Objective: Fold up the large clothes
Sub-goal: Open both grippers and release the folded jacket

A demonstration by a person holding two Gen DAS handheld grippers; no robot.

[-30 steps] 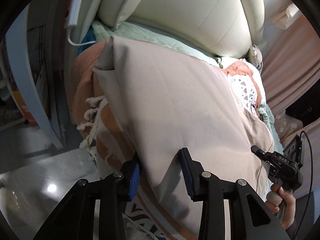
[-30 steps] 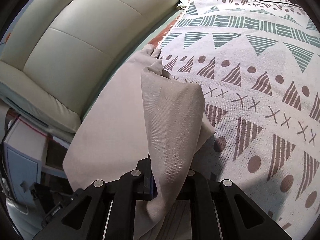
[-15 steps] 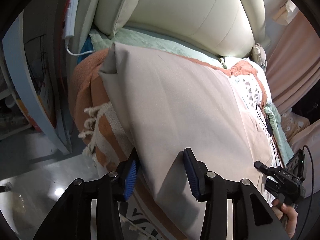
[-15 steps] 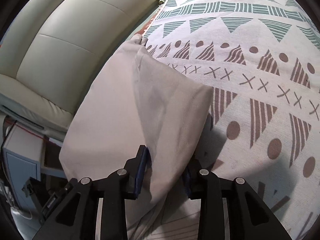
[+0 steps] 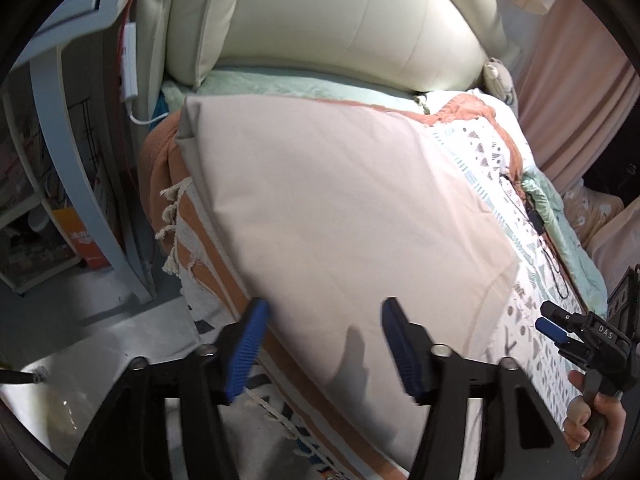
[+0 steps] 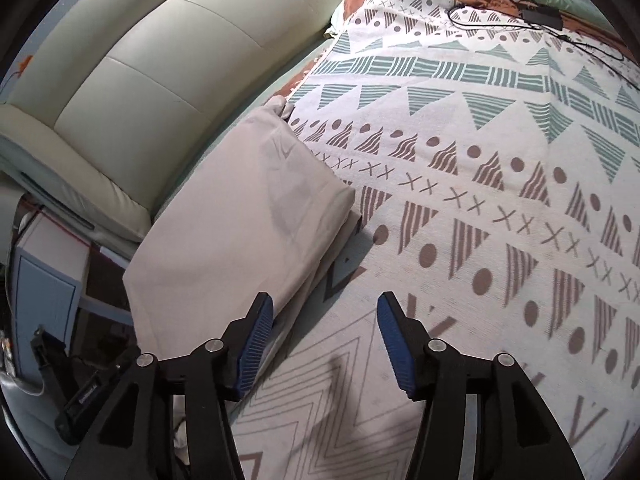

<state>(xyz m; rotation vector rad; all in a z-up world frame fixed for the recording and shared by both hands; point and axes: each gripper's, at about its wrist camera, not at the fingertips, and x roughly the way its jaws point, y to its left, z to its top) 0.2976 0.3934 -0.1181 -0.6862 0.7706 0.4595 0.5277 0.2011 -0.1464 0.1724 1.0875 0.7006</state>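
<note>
A large beige cloth (image 5: 340, 216) lies folded flat on the patterned bedspread (image 5: 492, 160), near the bed's left edge and the headboard. My left gripper (image 5: 324, 344) hovers open over the cloth's near edge, its blue pads apart with nothing between them. In the right wrist view the same beige cloth (image 6: 240, 232) lies as a folded stack to the left. My right gripper (image 6: 326, 344) stands open above the bedspread (image 6: 480, 200), just right of the cloth's near corner. The right gripper (image 5: 560, 330) and the hand holding it show at the left wrist view's lower right.
A cream padded headboard (image 5: 360, 28) runs along the far side. A black cable with a small box (image 6: 540, 16) lies on the bedspread's far part. A blue-grey shelf frame (image 5: 76, 160) and floor sit left of the bed. Pink curtains (image 5: 580, 80) hang at the right.
Both grippers have opened and let go of the beige cloth. The flap that the right gripper held up now lies flat on the stack, and both grippers have drawn back a little.
</note>
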